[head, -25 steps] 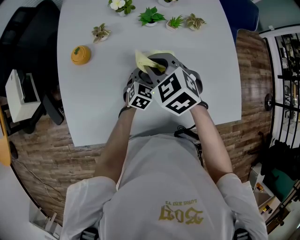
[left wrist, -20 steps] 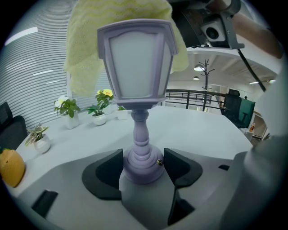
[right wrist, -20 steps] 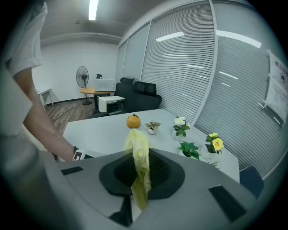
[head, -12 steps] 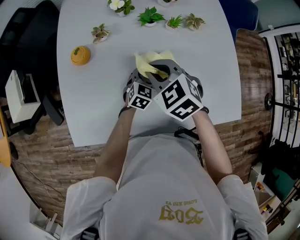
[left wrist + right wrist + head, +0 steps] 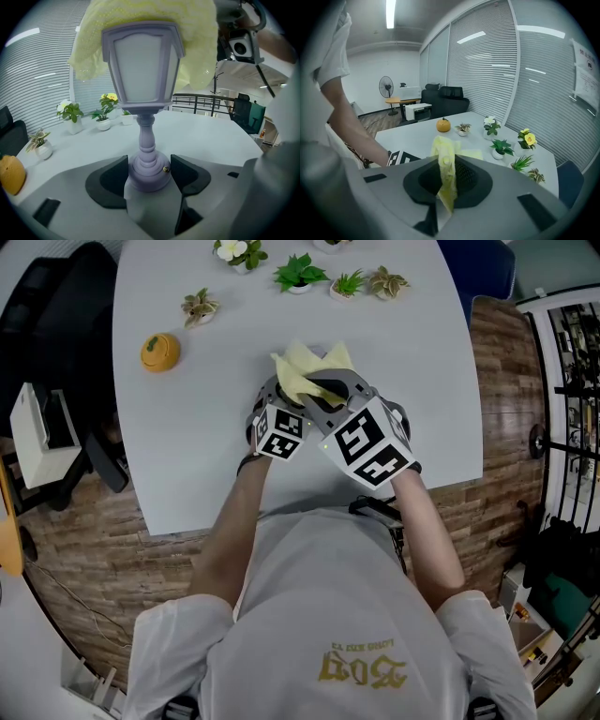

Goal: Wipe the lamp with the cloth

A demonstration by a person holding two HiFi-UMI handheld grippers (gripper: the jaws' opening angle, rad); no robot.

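A pale purple lantern lamp (image 5: 143, 79) stands upright on the grey table (image 5: 187, 456). My left gripper (image 5: 147, 176) is shut on the lamp's round base, a black pad on each side. A yellow cloth (image 5: 197, 51) lies draped over the lamp's top. My right gripper (image 5: 446, 180) is shut on the yellow cloth (image 5: 445, 173), a fold pinched between its pads. In the head view both grippers sit side by side at table centre, the left gripper (image 5: 278, 423) beside the right gripper (image 5: 352, 418), with the cloth (image 5: 305, 371) just beyond them. The lamp itself is hidden there.
An orange pumpkin-shaped object (image 5: 160, 350) lies at the table's left. Several small potted plants (image 5: 300, 273) line the far edge. A dark office chair (image 5: 56, 306) and a white box (image 5: 37, 432) stand left of the table; a black rack (image 5: 572, 381) is on the right.
The cloth has shifted a little farther from me and spread wider over the lamp top. My right gripper has moved slightly right and nearer. The left gripper has stayed put.
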